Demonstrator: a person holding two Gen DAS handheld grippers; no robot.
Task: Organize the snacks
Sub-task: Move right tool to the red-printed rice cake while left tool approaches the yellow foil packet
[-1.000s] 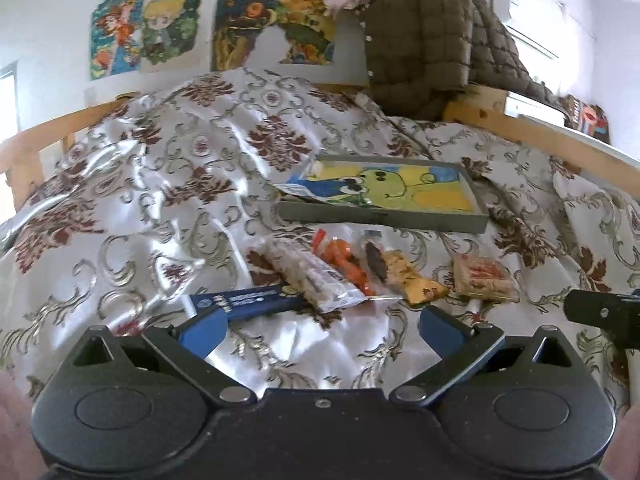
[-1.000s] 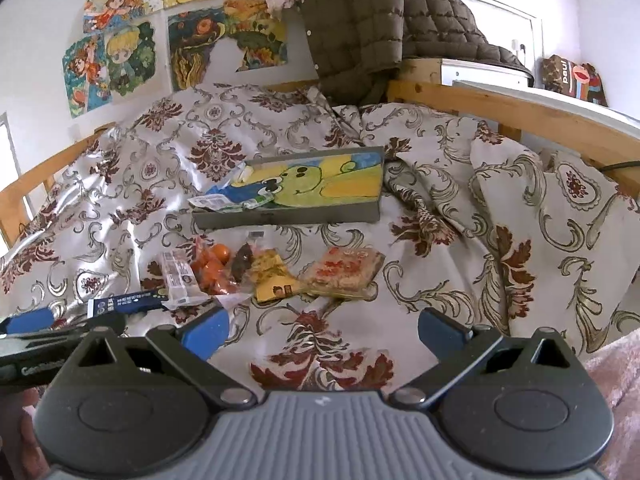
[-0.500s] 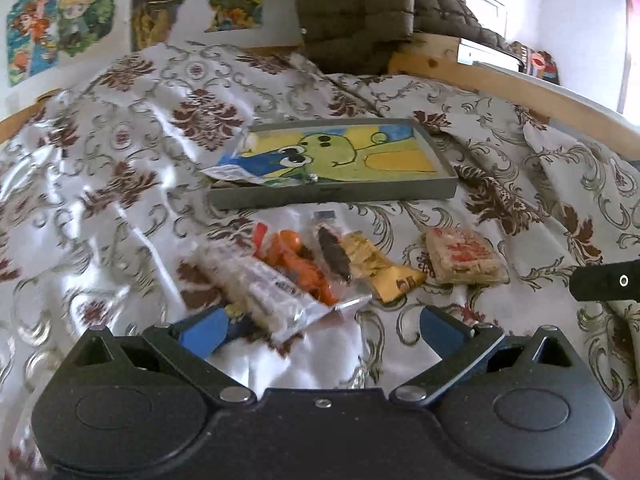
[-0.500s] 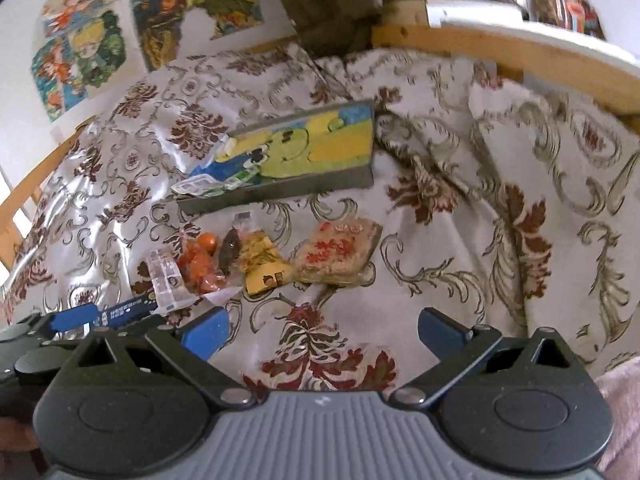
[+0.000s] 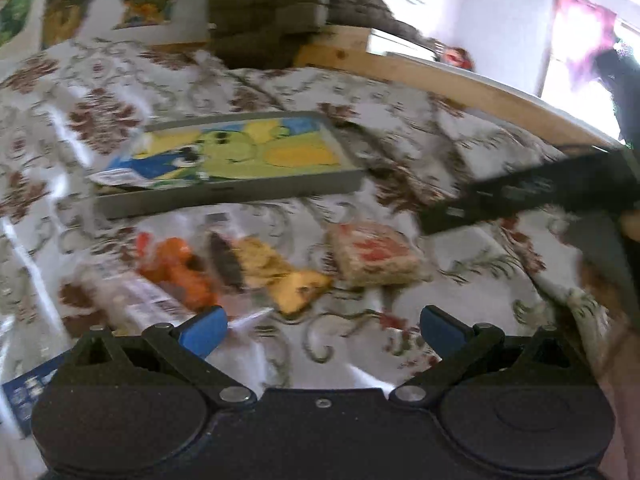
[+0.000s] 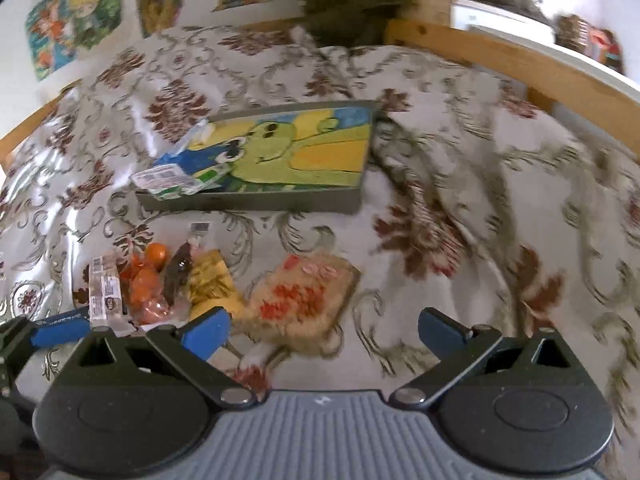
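Note:
Several snack packets lie in a row on the bedspread: a clear bar packet (image 5: 140, 300) (image 6: 105, 292), an orange packet (image 5: 176, 268) (image 6: 146, 280), a yellow packet (image 5: 276, 276) (image 6: 210, 280) and a red-and-tan packet (image 5: 374, 254) (image 6: 304, 298). A blue bar (image 5: 28, 386) (image 6: 60, 324) lies at the left. Behind them is a grey tray (image 5: 228, 196) (image 6: 256, 200) with a cartoon picture and one blue-white packet (image 5: 128, 168) (image 6: 180, 168) inside. My left gripper (image 5: 322, 326) is open and empty above the yellow packet. My right gripper (image 6: 322, 326) is open and empty just in front of the red-and-tan packet.
The bed has a wooden frame (image 5: 460, 84) (image 6: 520, 64) along the right. A brown quilted jacket (image 5: 276, 4) hangs at the head. Posters (image 6: 72, 12) hang on the wall. The right gripper's black body (image 5: 532, 196) crosses the left wrist view.
Both grippers have moved forward and down toward the snack row. The left view has swung right, so the blue bar is now at its far left. Both stay open.

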